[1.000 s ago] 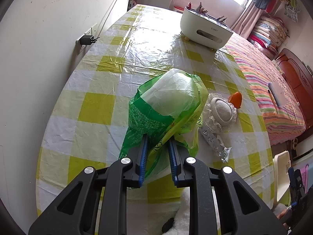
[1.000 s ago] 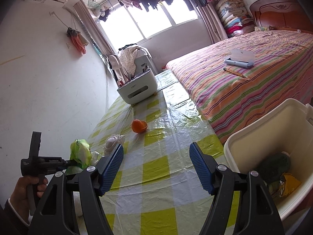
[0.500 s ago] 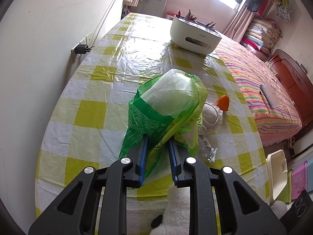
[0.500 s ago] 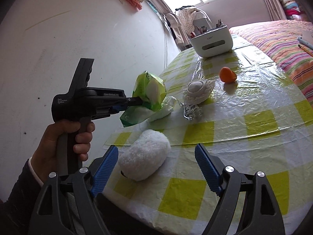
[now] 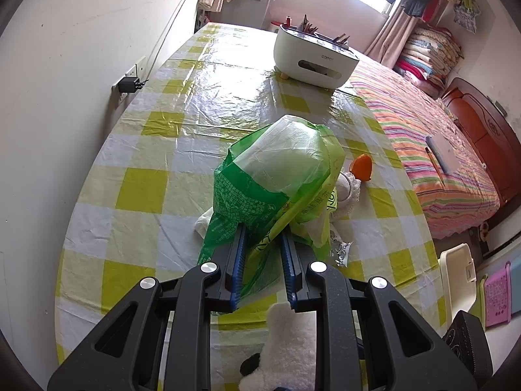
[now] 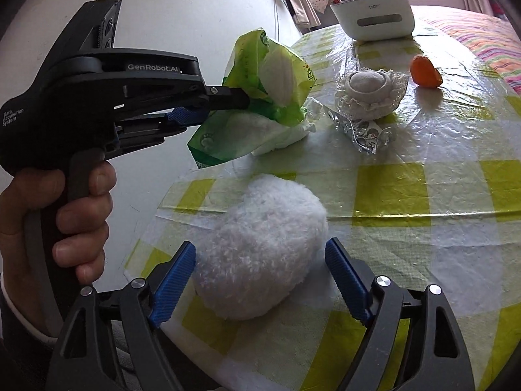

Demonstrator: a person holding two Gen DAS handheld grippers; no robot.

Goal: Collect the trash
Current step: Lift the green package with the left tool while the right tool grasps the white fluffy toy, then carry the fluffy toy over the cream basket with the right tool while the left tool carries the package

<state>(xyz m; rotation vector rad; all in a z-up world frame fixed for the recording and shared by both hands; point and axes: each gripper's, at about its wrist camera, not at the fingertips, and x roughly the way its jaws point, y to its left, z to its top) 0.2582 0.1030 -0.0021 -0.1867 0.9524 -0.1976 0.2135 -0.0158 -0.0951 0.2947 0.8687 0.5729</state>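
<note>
Green, crinkled plastic bag (image 5: pixel 276 176) | white contents inside | left gripper (image 5: pixel 262 244) pinching it

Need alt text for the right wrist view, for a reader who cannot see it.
The right gripper, fingers closing, straddles a fluffy white plush at the edge of a yellow-checked table. To its left, a hand holds the left gripper shut on a green plastic bag; beyond lie a foil wrapper, a lace-trimmed pincushion and an orange piece.
</note>
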